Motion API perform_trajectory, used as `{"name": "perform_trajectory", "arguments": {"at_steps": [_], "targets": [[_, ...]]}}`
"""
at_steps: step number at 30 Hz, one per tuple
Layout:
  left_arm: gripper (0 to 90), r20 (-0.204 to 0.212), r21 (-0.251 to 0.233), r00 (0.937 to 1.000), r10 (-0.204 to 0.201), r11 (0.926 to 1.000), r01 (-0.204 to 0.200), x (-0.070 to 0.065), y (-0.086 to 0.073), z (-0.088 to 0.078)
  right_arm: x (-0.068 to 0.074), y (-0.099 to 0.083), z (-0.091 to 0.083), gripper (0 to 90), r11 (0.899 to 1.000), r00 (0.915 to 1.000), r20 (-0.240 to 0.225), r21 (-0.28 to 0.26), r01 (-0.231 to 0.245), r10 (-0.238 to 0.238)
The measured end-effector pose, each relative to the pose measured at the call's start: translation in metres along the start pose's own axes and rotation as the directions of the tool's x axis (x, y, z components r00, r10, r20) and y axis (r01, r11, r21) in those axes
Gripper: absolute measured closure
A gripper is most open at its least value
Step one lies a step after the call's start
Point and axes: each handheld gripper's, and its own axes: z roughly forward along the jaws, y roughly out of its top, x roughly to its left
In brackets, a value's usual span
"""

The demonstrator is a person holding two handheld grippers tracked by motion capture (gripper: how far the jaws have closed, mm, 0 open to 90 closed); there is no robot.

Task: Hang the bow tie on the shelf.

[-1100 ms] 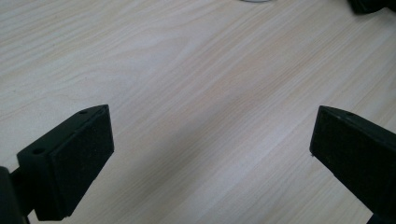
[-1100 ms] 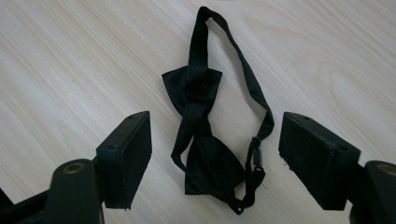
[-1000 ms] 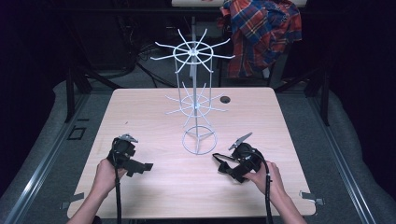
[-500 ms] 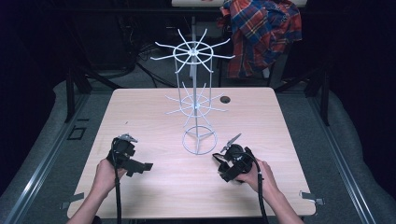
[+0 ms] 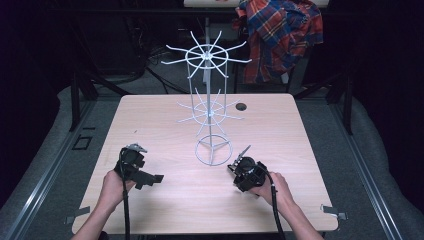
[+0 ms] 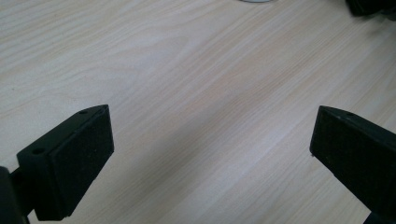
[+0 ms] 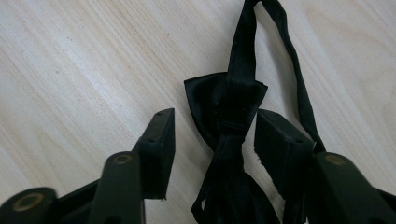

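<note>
Right gripper (image 7: 212, 133) is down over the black bow tie (image 7: 226, 105) in the lower centre of the right gripper view; its jaws have just been closing, the knot sits between them, the right pad looks to touch the fabric, the left pad stands clear, so no clamp yet; the strap loops off to the top; in the high view the left gripper (image 5: 150, 179) waits lower left, jaws spread wide over bare table (image 6: 196, 70); the white wire rack (image 5: 210, 100) stands mid-frame.

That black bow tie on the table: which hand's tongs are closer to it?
Right. The right tongs straddle the black bow tie, having just been closing. The left tongs stand open over bare table, well away.
</note>
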Motion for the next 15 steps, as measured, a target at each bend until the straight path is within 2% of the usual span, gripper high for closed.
{"name": "perform_trajectory", "arguments": {"at_steps": [7, 8, 12, 14, 15], "targets": [[0.0, 0.002, 0.008, 1.0000, 0.004, 1.0000, -0.004, -0.001, 0.000, 0.001, 0.002, 0.001, 0.005, 55.7, 1.000, 0.9998, 0.018, 0.012, 0.001, -0.001], [0.0, 0.001, 0.007, 1.0000, 0.003, 1.0000, -0.003, -0.001, 0.000, 0.001, 0.002, 0.000, 0.008, 60.5, 1.000, 0.9995, 0.033, 0.028, 0.002, -0.003], [0.0, 0.004, 0.007, 1.0000, -0.005, 1.0000, 0.005, -0.001, 0.000, 0.001, 0.004, 0.002, 0.011, 68.0, 1.000, 0.9978, 0.065, 0.027, 0.008, -0.010], [0.0, 0.004, 0.007, 1.0000, -0.006, 1.0000, 0.006, -0.001, 0.000, 0.001, 0.004, 0.002, 0.012, 69.1, 1.000, 0.9978, 0.065, 0.017, 0.008, -0.009], [0.0, 0.005, 0.007, 1.0000, -0.007, 0.9999, 0.007, 0.000, -0.001, 0.001, 0.005, 0.002, 0.011, 72.7, 0.999, 0.9963, 0.084, 0.029, 0.016, -0.018]]}}
